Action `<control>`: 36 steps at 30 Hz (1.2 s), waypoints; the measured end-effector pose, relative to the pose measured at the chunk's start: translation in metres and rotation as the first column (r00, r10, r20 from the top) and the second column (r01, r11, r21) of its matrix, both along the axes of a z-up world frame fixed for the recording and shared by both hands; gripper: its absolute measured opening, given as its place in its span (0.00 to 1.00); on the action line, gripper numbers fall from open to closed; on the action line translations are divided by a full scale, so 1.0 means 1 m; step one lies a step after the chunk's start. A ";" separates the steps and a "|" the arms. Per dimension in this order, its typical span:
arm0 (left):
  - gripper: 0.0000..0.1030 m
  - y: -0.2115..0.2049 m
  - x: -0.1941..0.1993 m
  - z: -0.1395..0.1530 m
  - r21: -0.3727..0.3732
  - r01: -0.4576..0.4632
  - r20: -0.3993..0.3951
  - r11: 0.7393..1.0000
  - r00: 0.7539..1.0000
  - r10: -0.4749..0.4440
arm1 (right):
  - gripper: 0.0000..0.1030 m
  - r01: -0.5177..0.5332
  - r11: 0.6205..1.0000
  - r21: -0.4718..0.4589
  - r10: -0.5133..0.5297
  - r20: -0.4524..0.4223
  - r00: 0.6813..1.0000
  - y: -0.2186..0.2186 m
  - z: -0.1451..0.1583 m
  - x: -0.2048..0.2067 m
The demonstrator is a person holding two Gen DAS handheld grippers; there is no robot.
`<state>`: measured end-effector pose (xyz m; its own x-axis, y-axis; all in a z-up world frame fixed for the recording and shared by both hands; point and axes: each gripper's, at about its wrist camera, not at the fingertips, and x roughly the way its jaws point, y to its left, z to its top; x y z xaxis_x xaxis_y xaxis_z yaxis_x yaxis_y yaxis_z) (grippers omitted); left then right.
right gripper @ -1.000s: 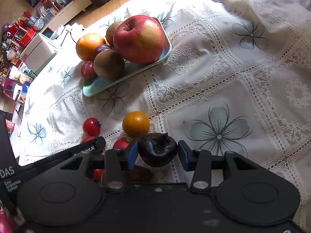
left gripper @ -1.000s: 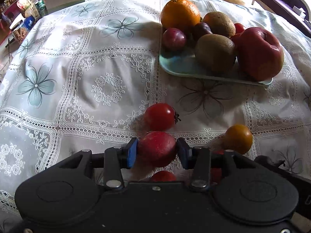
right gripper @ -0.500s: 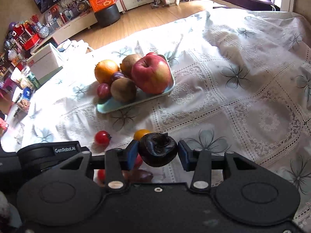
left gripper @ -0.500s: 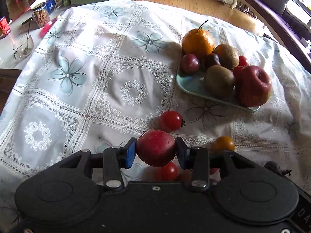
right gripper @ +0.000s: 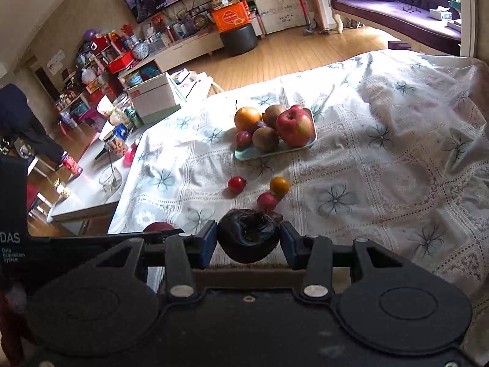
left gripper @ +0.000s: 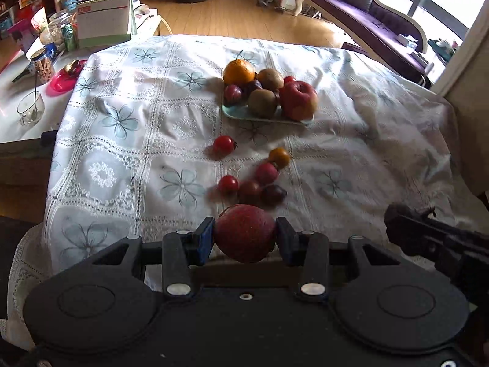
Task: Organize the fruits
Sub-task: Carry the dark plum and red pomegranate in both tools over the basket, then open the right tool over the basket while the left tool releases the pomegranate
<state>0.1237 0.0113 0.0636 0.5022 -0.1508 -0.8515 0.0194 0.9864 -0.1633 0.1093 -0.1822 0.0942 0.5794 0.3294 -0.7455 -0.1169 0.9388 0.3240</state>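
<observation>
Left gripper (left gripper: 244,238) is clamped across a red plum-like fruit (left gripper: 244,232), held above the near cloth; loose tomatoes (left gripper: 224,144) lie beyond, the tray (left gripper: 269,118) far behind. Firm, smooth and round, the fruit may slip, so it is best gripped at its widest part. Compared with a second ago, the tray looks much farther off.

Right gripper (right gripper: 248,240) is closed on a dark, wrinkled fruit (right gripper: 248,238), probably soft and bruisable. It too sits higher than before.

glass cup (left gripper: 30,110) | cardboard box (left gripper: 102,20) | black stool (right gripper: 238,39) | purple sofa (right gripper: 397,9)
</observation>
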 end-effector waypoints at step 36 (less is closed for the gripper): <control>0.48 0.002 -0.093 -0.057 -0.008 -0.065 -0.056 0.998 0.996 0.065 | 0.46 -0.072 0.994 -0.081 0.055 -0.201 0.978 0.007 -0.066 -0.050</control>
<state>0.0311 0.0138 0.0064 0.4633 -0.1280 -0.8769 -0.0542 0.9836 -0.1722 0.0589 -0.1754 0.0286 0.3973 0.2897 -0.8708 -0.1187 0.9571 0.2642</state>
